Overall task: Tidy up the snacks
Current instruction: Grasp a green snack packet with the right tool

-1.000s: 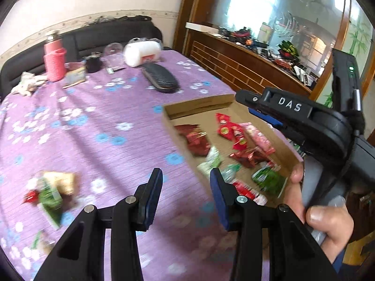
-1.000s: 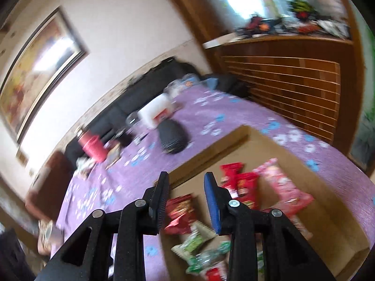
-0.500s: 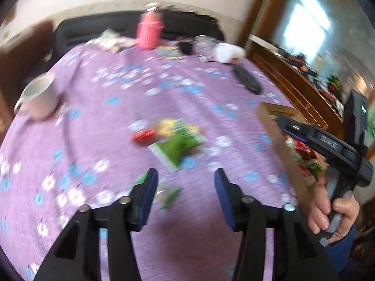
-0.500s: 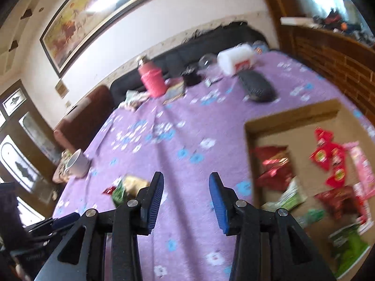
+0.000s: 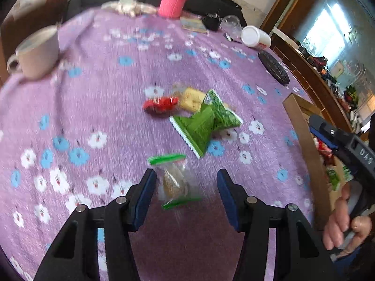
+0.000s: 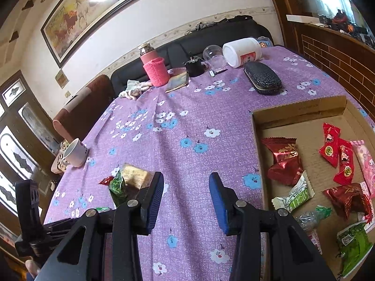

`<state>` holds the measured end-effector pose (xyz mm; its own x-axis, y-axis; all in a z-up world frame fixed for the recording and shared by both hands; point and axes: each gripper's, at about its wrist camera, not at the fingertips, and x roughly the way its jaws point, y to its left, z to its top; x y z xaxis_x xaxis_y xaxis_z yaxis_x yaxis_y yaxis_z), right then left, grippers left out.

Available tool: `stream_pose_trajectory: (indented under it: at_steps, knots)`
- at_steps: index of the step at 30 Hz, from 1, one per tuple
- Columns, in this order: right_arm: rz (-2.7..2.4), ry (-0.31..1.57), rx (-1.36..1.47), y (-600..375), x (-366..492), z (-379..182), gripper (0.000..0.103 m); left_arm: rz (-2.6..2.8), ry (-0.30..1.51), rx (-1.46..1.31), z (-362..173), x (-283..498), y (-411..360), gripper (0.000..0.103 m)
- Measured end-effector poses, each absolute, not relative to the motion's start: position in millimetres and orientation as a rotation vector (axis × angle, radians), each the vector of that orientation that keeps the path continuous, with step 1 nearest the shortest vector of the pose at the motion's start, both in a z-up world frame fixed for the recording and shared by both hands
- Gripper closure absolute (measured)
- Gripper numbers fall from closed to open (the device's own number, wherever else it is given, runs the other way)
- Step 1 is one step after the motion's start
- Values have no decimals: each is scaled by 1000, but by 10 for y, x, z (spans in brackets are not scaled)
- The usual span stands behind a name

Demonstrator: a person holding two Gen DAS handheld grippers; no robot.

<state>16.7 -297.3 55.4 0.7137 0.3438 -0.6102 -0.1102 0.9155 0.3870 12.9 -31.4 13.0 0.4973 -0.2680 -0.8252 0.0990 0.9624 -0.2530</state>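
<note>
Purple flower-print tablecloth fills frame centre; framed horse painting upper left; brown cardboard tray right. Left gripper jaws apart, just been opening, straddling clear green-edged snack packet without clamping; right gripper released, jaws likewise just opened, nothing between.

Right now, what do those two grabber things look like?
Each is matte black plastic with two angular fingers, silver screws and blue ribbed pads. That goes for the left gripper and the right gripper. The right one's black handle carries white letters, DAS.
</note>
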Motion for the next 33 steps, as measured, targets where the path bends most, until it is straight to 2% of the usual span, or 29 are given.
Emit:
stream_pose_trajectory:
  at_steps: [4, 7, 9, 15, 20, 25, 29, 30, 31, 32, 33]
  knots:
    - [280, 742, 331, -2930, 178, 538, 60, -201, 991, -117, 102, 117, -356, 75]
    - [313, 750, 336, -2898, 194, 508, 60, -212, 967, -137, 91, 122, -309, 76]
    - [333, 754, 326, -2859, 206, 487, 60, -191, 945, -163, 114, 141, -222, 80]
    - [402, 797, 277, -2634, 259, 381, 60, 14, 827, -189, 289, 114, 121, 80]
    - [479, 897, 295, -2326, 333, 396, 59, 50, 829, -198, 293, 113, 192, 80]
    - [500, 887, 235, -1907, 602, 613, 59, 72, 828, -191, 299, 85, 212, 80]
    - [453, 895, 180, -1646, 985, 514, 60, 96, 846, -206, 248, 109, 268, 80]
    - [481, 918, 182, -1592, 1067, 441, 73, 99, 850, -211, 240, 114, 283, 80]
    - [493, 949, 167, -1535, 1119, 364, 82, 103, 853, -216, 233, 116, 304, 80]
    - [488, 973, 152, -1510, 1138, 311, 88, 106, 857, -223, 226, 118, 323, 80]
    - [484, 986, 145, -1502, 1129, 271, 88, 104, 859, -229, 222, 117, 334, 80]
